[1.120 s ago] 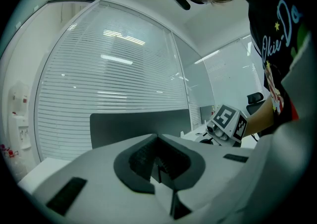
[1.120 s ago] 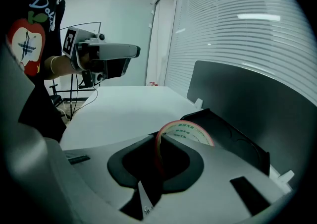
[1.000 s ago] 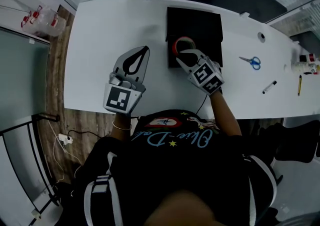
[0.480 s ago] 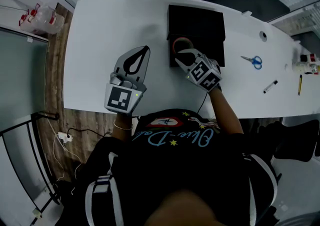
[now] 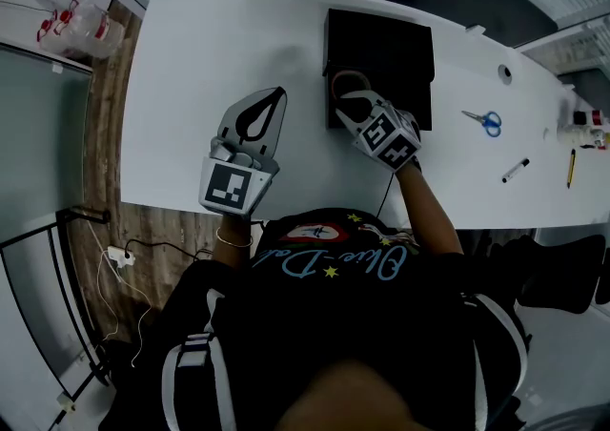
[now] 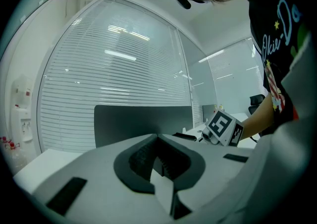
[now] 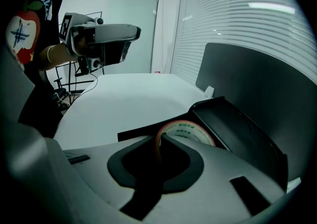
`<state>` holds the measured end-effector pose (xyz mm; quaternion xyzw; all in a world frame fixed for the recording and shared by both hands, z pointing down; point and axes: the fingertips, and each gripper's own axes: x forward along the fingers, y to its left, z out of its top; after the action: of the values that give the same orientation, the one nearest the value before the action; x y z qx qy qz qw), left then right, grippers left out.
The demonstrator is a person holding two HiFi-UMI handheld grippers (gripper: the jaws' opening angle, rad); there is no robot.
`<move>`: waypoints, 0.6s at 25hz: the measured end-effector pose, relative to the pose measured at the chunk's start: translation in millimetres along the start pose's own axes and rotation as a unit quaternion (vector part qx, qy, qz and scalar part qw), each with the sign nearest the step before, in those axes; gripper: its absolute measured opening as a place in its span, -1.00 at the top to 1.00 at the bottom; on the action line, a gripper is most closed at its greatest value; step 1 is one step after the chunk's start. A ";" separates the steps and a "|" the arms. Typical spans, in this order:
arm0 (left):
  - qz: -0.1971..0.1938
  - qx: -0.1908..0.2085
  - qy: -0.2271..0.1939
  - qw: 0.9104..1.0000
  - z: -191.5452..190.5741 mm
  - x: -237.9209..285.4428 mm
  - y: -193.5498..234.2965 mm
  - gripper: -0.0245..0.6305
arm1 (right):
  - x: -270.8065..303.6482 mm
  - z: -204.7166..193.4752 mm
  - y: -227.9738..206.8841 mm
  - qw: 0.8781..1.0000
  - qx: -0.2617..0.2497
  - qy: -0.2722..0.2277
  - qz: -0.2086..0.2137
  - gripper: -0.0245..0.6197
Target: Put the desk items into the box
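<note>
A black open box (image 5: 381,30) stands on the white desk (image 5: 219,48), also seen in the right gripper view (image 7: 242,129). My right gripper (image 5: 346,103) reaches over the box's near left corner, shut on a tape roll (image 5: 343,82) with a reddish rim. In the right gripper view the tape roll (image 7: 190,130) stands on edge between the jaws (image 7: 159,143), just above the box's near wall. My left gripper (image 5: 277,95) hovers over bare desk left of the box, shut and empty; its tips (image 6: 158,141) meet with nothing between them.
Blue-handled scissors (image 5: 484,120), a marker (image 5: 515,169) and a yellow pencil (image 5: 570,164) lie on the desk's right part. Small items (image 5: 586,119) sit at the far right edge. A grey partition (image 7: 257,84) rises behind the box.
The right gripper has sunk slightly with the tape roll, closer to the box's near left corner. The left gripper has stayed where it was.
</note>
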<state>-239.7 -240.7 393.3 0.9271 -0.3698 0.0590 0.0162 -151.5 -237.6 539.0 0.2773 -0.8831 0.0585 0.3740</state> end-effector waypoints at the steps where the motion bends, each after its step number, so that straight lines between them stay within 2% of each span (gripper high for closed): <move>1: 0.000 0.000 0.000 1.000 -0.2 -0.2 0.3 0.95 | 0.6 -0.1 0.1 1.000 0.000 0.001 -0.001 0.78; 11: -0.007 0.006 -0.001 1.000 2.0 1.1 -5.4 0.95 | -1.1 2.1 1.6 1.000 -0.004 -0.006 0.002 0.77; 15: -0.007 0.009 -0.002 1.000 4.3 -0.1 -6.0 0.95 | -6.2 10.3 2.8 1.000 -0.006 -0.026 -0.002 0.71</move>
<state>-235.2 -236.5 389.1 0.9298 -0.3629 0.0606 0.0073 -156.0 -235.6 527.6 0.2777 -0.8923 0.0451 0.3530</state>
